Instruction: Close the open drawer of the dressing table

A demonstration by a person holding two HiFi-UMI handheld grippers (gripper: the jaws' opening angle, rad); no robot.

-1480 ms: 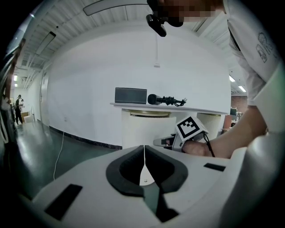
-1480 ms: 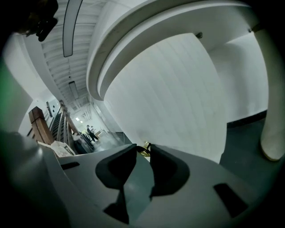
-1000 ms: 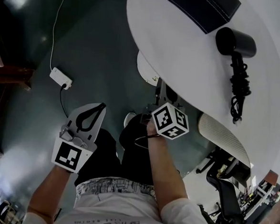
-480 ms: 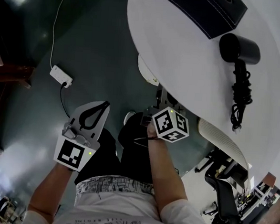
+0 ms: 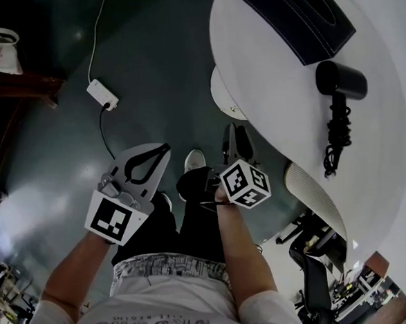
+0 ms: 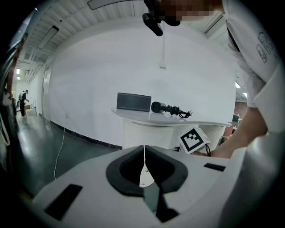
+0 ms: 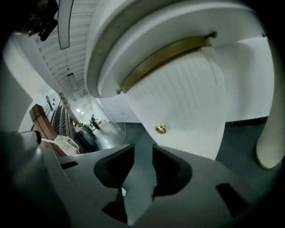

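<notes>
Just then the right hand-held gripper [image 7: 142, 150] had been opening, its jaws apart around nothing. The left hand-held gripper [image 6: 144, 151] was closed and empty. Ahead of the right one, untouched, sat the brass knob [image 7: 160, 129] on the white drawer [image 7: 187, 98] beneath the bench [image 5: 277, 94].

right gripper [image 7: 142, 150]: jaws apart, just been opening, nothing between them (only dark floor [image 7: 240, 138] shows in the gap). ahead and above: dressing table [image 7: 133, 40] seen from below, with a brass strip [image 7: 164, 55] running under the top's rim. ribbed white panel [image 7: 187, 102] below it, brass knob [image 7: 160, 129] near the panel's lower left edge, apart from the jaws.
</notes>
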